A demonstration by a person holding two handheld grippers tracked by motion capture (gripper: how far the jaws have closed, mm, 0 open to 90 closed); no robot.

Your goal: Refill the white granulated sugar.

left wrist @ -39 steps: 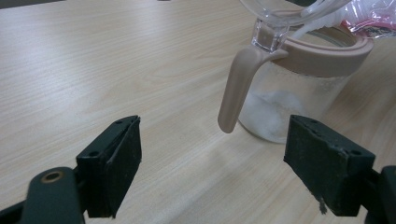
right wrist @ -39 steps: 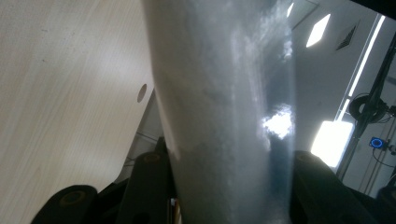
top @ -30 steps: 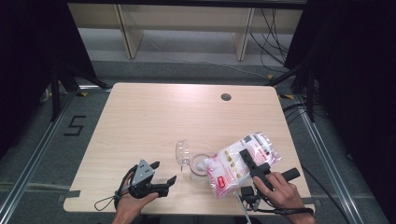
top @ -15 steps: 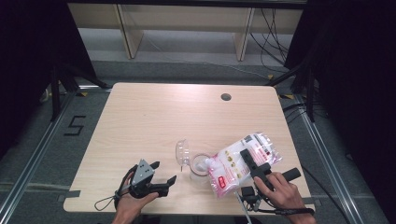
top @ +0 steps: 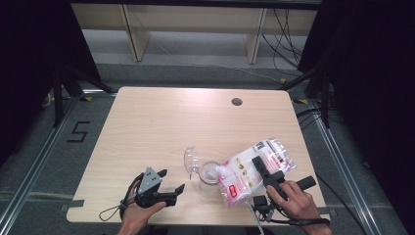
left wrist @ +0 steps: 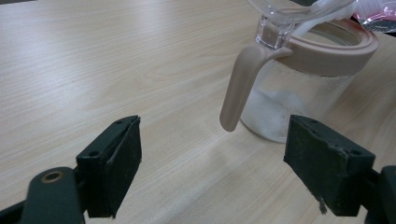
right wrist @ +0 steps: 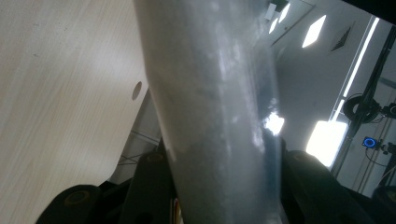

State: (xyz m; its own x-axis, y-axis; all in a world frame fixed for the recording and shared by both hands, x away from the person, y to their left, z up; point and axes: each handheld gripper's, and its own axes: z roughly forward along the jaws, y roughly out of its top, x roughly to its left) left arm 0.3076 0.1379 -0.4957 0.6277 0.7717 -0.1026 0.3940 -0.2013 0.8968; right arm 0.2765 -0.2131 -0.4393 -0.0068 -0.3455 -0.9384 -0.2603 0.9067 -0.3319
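A clear glass jar [top: 209, 175] with a pink rim stands near the table's front edge, its hinged clear lid [top: 190, 159] swung open to the left. White stuff lies at the bottom of the jar [left wrist: 299, 98]. My right gripper [top: 266, 172] is shut on a clear plastic bag [top: 249, 171] with white contents and red print, tilted with its lower end over the jar's mouth. The bag [right wrist: 219, 112] stands pinched between both jaws in the right gripper view. My left gripper [top: 169, 188] rests open on the table left of the jar, nothing between its pads [left wrist: 114, 165].
The light wooden table [top: 161, 122] has a round cable hole [top: 237, 102] at the back right. Shelving and cables lie on the floor behind the table. Metal rails run along the floor on both sides.
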